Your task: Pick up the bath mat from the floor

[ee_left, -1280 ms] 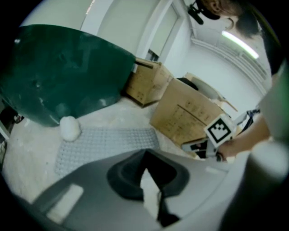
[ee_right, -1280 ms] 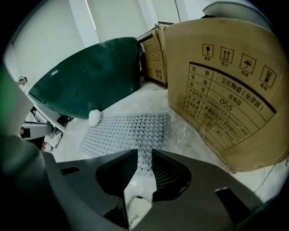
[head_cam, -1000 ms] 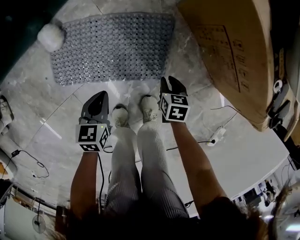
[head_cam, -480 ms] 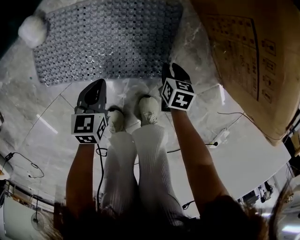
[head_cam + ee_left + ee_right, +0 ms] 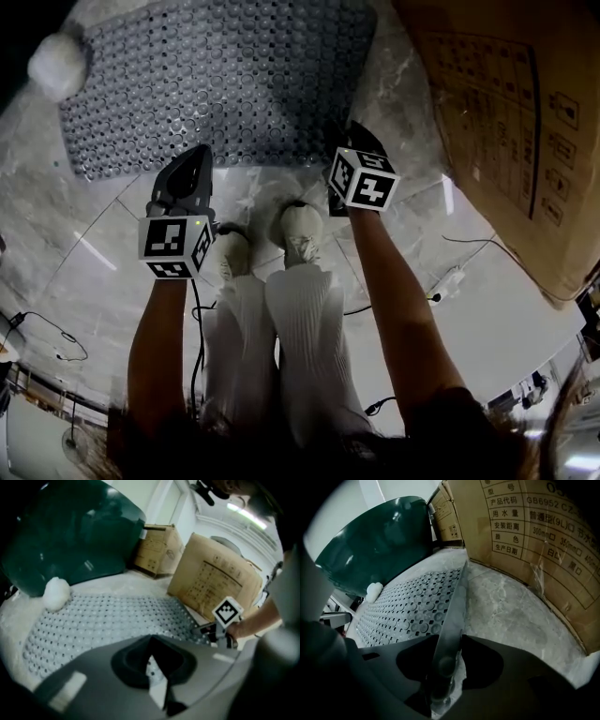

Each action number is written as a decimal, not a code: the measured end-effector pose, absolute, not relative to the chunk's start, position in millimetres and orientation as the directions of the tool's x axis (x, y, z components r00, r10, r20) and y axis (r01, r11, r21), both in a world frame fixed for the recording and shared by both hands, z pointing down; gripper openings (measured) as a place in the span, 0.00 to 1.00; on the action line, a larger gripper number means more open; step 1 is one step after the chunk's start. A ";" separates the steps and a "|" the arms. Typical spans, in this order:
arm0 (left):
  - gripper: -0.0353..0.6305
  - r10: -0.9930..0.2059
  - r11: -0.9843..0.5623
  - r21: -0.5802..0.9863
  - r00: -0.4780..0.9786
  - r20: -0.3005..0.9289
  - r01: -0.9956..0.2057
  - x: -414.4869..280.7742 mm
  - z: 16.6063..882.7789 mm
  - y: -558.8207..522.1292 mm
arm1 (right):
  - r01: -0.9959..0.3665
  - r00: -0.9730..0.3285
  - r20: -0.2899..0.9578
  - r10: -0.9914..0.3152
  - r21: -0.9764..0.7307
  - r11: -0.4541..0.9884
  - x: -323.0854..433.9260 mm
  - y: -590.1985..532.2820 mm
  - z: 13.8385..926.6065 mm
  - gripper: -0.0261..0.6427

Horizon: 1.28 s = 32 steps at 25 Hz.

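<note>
Grey perforated bath mat (image 5: 216, 84) lies on a marble floor (image 5: 506, 606), its near edge pinched in the clenched left gripper (image 5: 197, 159) and right gripper (image 5: 351, 131), beside a cardboard box (image 5: 534, 536) printed "GB6952" and "(9L)".

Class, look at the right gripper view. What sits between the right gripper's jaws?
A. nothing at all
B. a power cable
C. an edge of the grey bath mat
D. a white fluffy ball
C: the right gripper has its jaws closed on a thin edge of the bath mat, and that edge runs up and away from between them.
</note>
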<state>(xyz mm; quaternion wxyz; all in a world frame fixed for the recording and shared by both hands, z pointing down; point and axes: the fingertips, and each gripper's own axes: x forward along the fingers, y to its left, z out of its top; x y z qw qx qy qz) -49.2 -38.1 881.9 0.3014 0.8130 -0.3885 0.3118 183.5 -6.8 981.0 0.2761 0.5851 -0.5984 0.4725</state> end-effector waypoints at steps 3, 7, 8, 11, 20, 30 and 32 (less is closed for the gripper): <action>0.06 -0.450 -0.510 0.244 0.498 0.741 -0.825 -53.1 885.0 -41.3 | -0.964 -0.151 0.897 -0.415 -0.226 -0.138 185.9 -6.9 986.9 0.22; 0.06 -0.445 -0.512 0.253 0.505 0.740 -0.821 -52.9 888.6 -38.5 | -0.970 -0.138 0.908 -0.396 -0.205 -0.133 191.3 -5.9 990.7 0.15; 0.06 -0.441 -0.515 0.254 0.508 0.740 -0.818 -52.8 889.6 -37.5 | -0.970 -0.137 0.908 -0.396 -0.204 -0.131 191.5 -6.3 990.4 0.14; 0.06 -0.431 -0.524 0.254 0.511 0.744 -0.813 -54.5 890.6 -35.6 | -0.974 -0.128 0.908 -0.398 -0.192 -0.123 190.4 -7.3 986.2 0.11; 0.06 -0.436 -0.527 0.228 0.490 0.754 -0.819 -62.3 855.3 -30.2 | -0.986 -0.119 0.920 -0.374 -0.154 -0.064 173.1 -12.1 941.9 0.07; 0.06 -0.463 -0.490 0.214 0.460 0.758 -0.845 -85.2 777.7 -35.0 | -0.980 -0.178 0.900 -0.398 -0.201 -0.016 144.4 -22.5 861.3 0.06; 0.06 -0.462 -0.497 0.209 0.460 0.758 -0.842 -89.3 759.4 -35.2 | -0.977 -0.195 0.895 -0.400 -0.215 -0.005 136.5 -26.1 841.0 0.06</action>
